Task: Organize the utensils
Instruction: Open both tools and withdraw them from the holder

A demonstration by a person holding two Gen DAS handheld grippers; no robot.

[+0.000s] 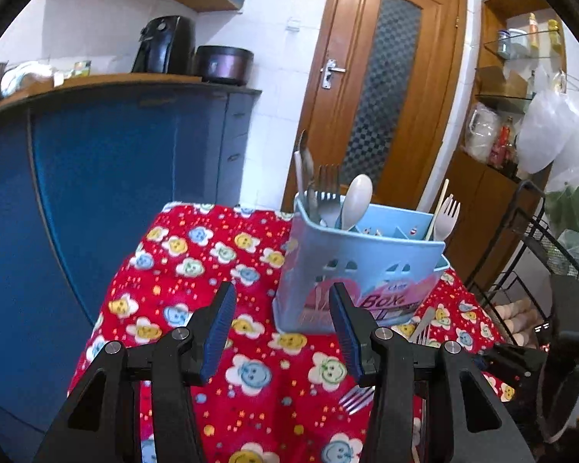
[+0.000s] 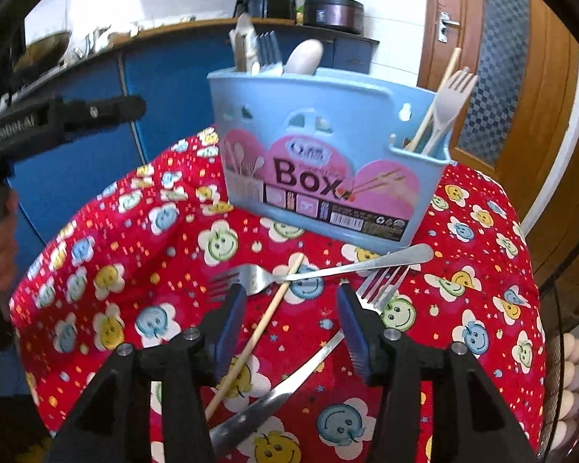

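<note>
While both my grippers, left (image 1: 281,328) and right (image 2: 291,324), stand with jaws apart and empty, a chopstick (image 2: 256,332), forks (image 2: 312,272) and knife (image 2: 281,389) lie loose before the box (image 2: 320,162). Stiff, light, probably slippery; grip mid-shaft.

Wide open cloth on the near left of the red flowered tablecloth (image 2: 108,239), nothing lying there, an easy lane in. The blue utensil box (image 2: 324,162) blocks the far middle, and the handles, the white spoon (image 2: 305,58) and plastic fork (image 2: 449,96) sticking up out of it crowd the air above its rim. In front of the box it's cluttered: a metal fork (image 2: 320,270) lies crosswise over a wooden chopstick (image 2: 258,328), a second fork (image 2: 378,289) and a knife (image 2: 274,397) are fanned beside them. The right gripper (image 2: 289,305) hangs over that pile, jaws apart, straddling the chopstick. The left gripper (image 1: 281,308) fills the left flank. A black wire rack (image 1: 536,262) closes off the right edge.
</note>
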